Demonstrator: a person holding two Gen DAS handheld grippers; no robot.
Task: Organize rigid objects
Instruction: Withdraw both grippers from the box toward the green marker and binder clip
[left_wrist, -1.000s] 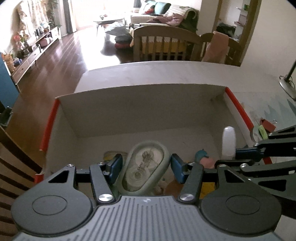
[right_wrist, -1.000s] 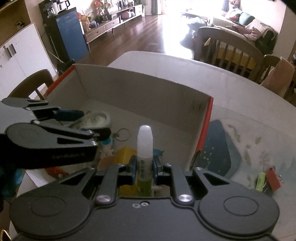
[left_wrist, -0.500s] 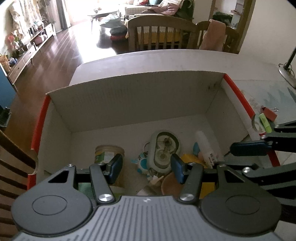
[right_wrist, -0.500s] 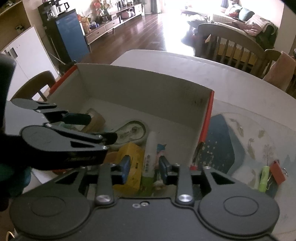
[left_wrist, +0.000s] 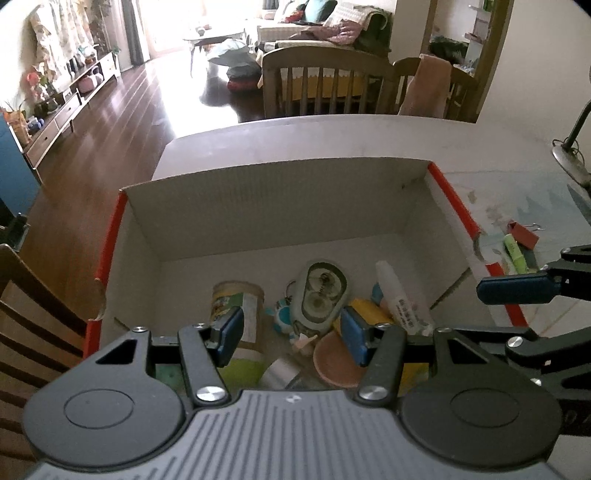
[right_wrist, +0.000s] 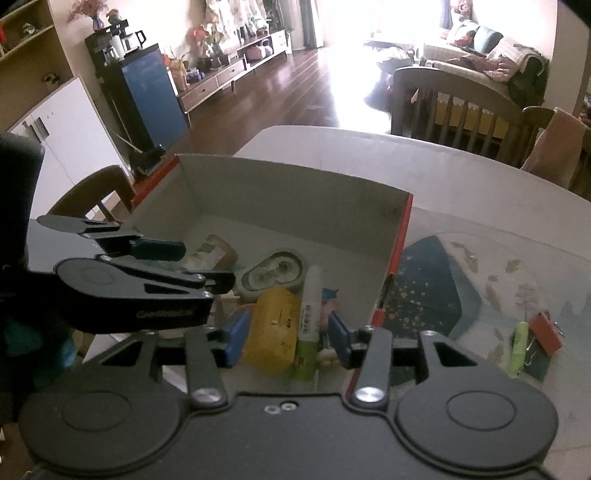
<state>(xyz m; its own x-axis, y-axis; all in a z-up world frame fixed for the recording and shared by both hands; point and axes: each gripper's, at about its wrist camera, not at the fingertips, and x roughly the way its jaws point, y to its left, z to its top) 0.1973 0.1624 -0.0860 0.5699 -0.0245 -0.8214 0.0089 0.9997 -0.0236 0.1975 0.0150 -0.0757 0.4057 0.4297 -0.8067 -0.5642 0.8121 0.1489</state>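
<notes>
A white cardboard box (left_wrist: 280, 199) with red edges (right_wrist: 295, 195) holds several objects. A grey-green oval case (left_wrist: 319, 291) lies in its middle, also in the right wrist view (right_wrist: 275, 275). A white-capped glue tube (left_wrist: 400, 304) lies to its right, (right_wrist: 308, 317). A yellow block (right_wrist: 271, 330) and a round tin (left_wrist: 234, 299) lie there too. My left gripper (left_wrist: 291, 334) is open and empty above the box. My right gripper (right_wrist: 286, 338) is open and empty above the tube.
On the table's patterned mat (right_wrist: 480, 280) right of the box lie a green highlighter (right_wrist: 517, 347) and a red binder clip (right_wrist: 546, 334), also in the left wrist view (left_wrist: 522, 236). Wooden chairs (left_wrist: 321, 85) stand beyond the table; another chair (left_wrist: 33, 325) is at left.
The left gripper let go of the oval case and the right let go of the glue tube; both now lie in the box. Both grippers opened and rose back.
</notes>
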